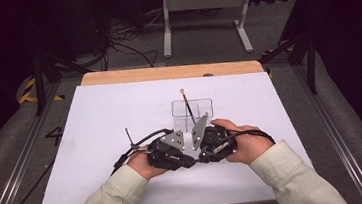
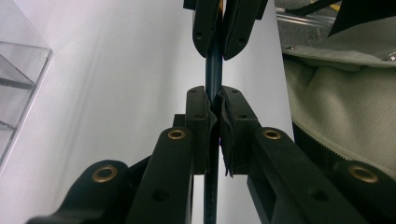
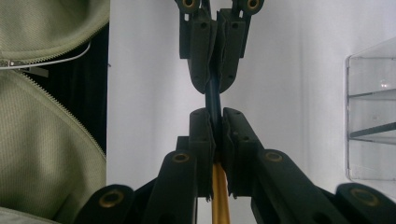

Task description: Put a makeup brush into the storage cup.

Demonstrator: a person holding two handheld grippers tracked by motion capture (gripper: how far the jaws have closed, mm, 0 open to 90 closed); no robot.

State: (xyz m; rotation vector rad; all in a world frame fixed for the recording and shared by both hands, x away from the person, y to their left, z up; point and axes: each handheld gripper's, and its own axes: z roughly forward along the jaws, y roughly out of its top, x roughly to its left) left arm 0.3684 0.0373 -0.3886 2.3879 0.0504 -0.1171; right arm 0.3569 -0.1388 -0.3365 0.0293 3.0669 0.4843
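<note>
A dark pen (image 2: 214, 70) sits clamped between both grippers' fingers (image 2: 198, 116).

surface: white table (image 1: 98, 155) | on it: clear organizer (image 1: 192, 113)

White table (image 1: 120, 118) in the middle, with a pale wooden edge (image 1: 166, 73) along the far side; clear plastic organiser (image 1: 192, 108) with inner dividers standing near the centre, a thin dark brush (image 1: 188, 105) leaning in it, light tip uppermost; same clear organiser at the left edge of the left gripper view (image 2: 18, 84) and the right edge of the right gripper view (image 3: 371, 116); grey floor beyond the table, tangled black cables (image 1: 123, 42) lying on it; white metal frame legs (image 1: 205, 9) farther back; yellow-and-black tape (image 1: 30, 91) at far left.
</note>
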